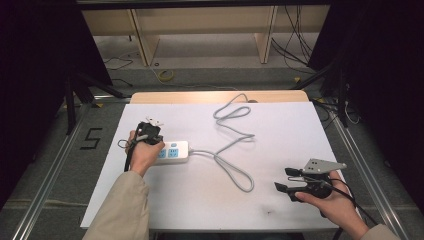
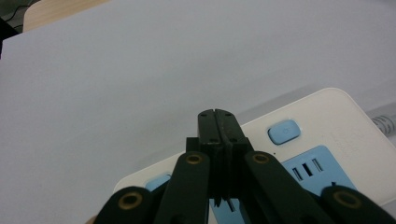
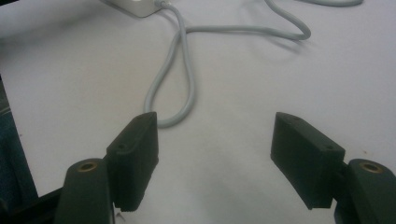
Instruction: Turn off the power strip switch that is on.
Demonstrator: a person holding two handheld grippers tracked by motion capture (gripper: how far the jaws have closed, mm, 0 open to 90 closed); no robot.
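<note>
A white power strip (image 1: pixel 172 151) with blue sockets lies left of centre on the white board. Its grey cable (image 1: pixel 235 145) runs right in loops and then back to the far edge. My left gripper (image 1: pixel 151 139) is over the strip's left end. In the left gripper view its jaws are pressed together with nothing between them, and the left gripper (image 2: pixel 218 117) has its tips above the strip (image 2: pixel 336 121) beside a blue button (image 2: pixel 284 131). My right gripper (image 1: pixel 286 180) rests near the front right, open. The right gripper (image 3: pixel 219 158) points at a cable loop (image 3: pixel 173 93), well short of it.
The white board (image 1: pixel 280 125) covers a wooden table, whose far edge (image 1: pixel 200 96) shows behind it. Beyond are wooden shelving (image 1: pixel 210 30) and loose floor cables (image 1: pixel 295 45). Metal rails (image 1: pixel 50 170) run along both sides of the table.
</note>
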